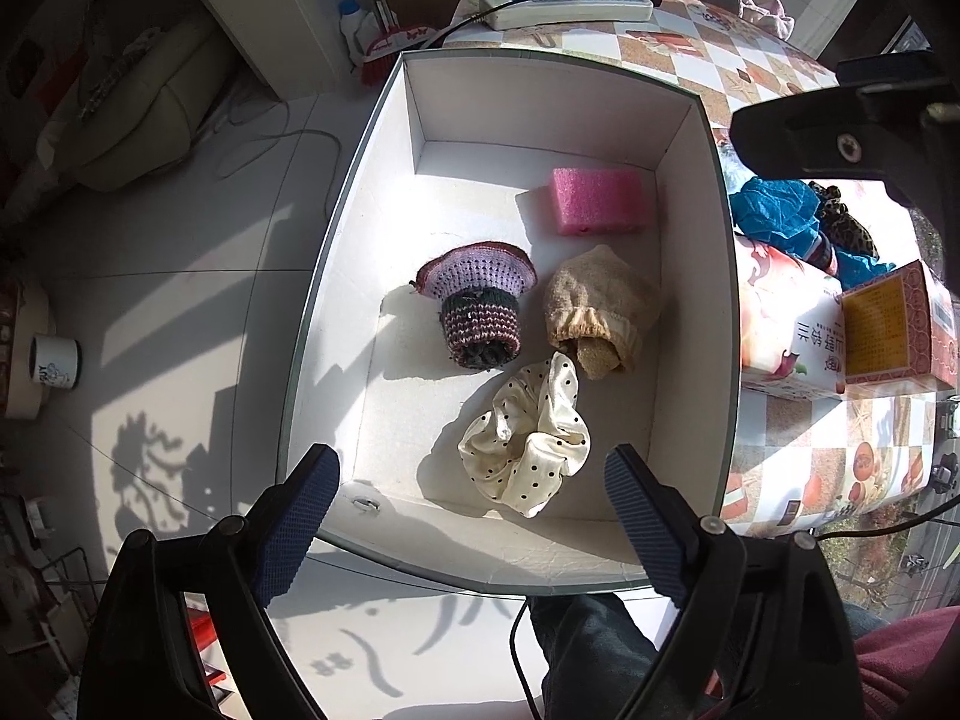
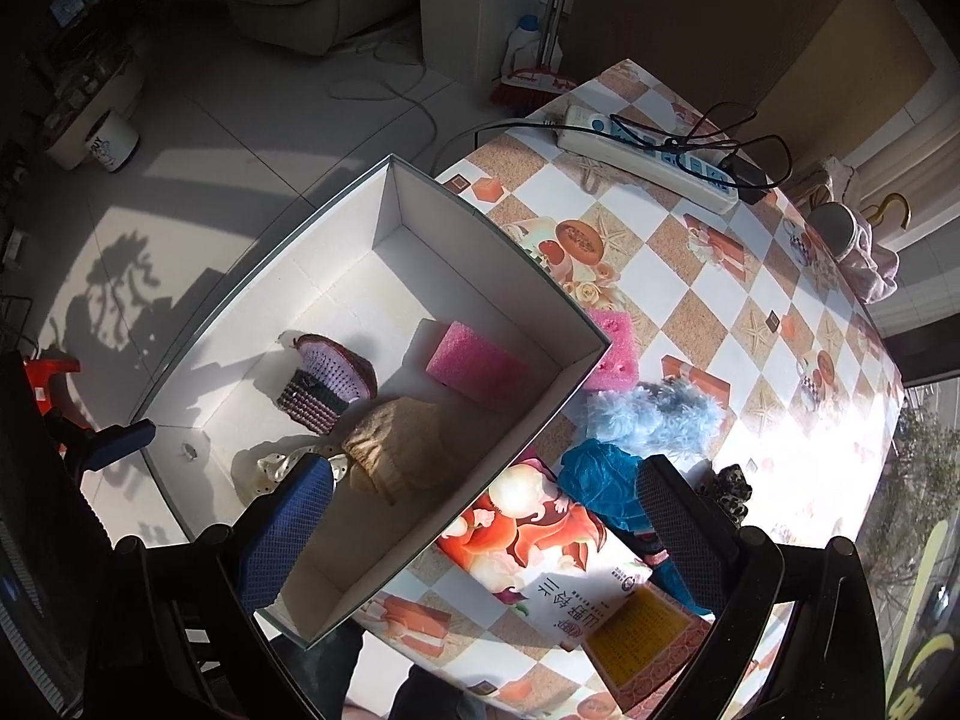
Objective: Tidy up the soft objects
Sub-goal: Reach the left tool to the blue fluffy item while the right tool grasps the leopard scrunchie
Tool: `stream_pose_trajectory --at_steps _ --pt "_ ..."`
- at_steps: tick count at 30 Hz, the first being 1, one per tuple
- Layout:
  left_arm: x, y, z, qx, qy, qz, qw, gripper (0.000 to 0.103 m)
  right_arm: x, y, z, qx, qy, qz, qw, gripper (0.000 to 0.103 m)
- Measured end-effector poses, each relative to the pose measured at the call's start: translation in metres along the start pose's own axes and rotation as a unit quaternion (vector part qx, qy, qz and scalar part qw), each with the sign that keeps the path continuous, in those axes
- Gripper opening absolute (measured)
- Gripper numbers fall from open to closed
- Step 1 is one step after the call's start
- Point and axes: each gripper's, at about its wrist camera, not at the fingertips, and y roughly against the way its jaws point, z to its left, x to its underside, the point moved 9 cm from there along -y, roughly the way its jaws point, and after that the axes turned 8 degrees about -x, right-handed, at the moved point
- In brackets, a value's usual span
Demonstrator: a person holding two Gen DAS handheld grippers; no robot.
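A white box (image 1: 696, 276) (image 2: 516, 300) sits at the table's edge. Inside lie a pink sponge (image 1: 597, 201) (image 2: 474, 369), a purple crocheted piece (image 1: 477, 306) (image 2: 327, 378), a tan knitted pouch (image 1: 600, 312) (image 2: 399, 444) and a cream polka-dot scrunchie (image 1: 531, 438) (image 2: 282, 468). On the table beside the box lie a second pink sponge (image 2: 615, 351), a fluffy light-blue item (image 2: 654, 414), a teal cloth (image 1: 774, 213) (image 2: 606, 480) and a leopard-print scrunchie (image 1: 843, 225) (image 2: 732, 492). My left gripper (image 1: 474, 516) is open and empty above the box's near edge. My right gripper (image 2: 486, 534) is open and empty above the box's right wall.
A printed tissue pack (image 1: 786, 324) (image 2: 540, 558) and an orange carton (image 1: 894, 324) (image 2: 642, 642) lie by the box. A power strip (image 1: 564, 6) (image 2: 648, 159) with cables lies on the far table. A mug (image 2: 834, 228) stands far right. Floor lies left.
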Motion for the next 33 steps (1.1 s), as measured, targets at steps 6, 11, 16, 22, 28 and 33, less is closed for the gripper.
stream_pose_trajectory --at_steps 6,11,16,22,28,33 --pt "-0.012 0.008 -0.007 -0.008 -0.015 -0.006 0.9998 0.092 0.005 0.009 -0.016 -0.002 -0.022 -0.008 1.000 0.102" --pt "-0.033 0.021 -0.018 -0.013 -0.021 -0.022 0.9994 0.092 0.014 0.024 -0.044 0.005 -0.051 -0.020 0.998 0.102" --pt "-0.054 0.034 -0.038 -0.016 -0.043 -0.035 0.9983 0.092 0.025 0.036 -0.073 0.001 -0.086 -0.026 0.996 0.102" --pt "-0.077 0.046 -0.076 -0.005 -0.078 -0.041 0.9961 0.092 0.042 0.057 -0.125 -0.026 -0.139 -0.041 0.989 0.102" --pt "-0.100 0.048 -0.114 0.039 -0.085 -0.014 0.9955 0.092 0.103 0.054 -0.250 -0.035 -0.305 -0.017 0.951 0.102" --pt "-0.115 0.043 -0.147 0.040 -0.113 0.006 0.9927 0.092 0.147 -0.016 -0.286 -0.045 -0.321 0.082 0.942 0.102"
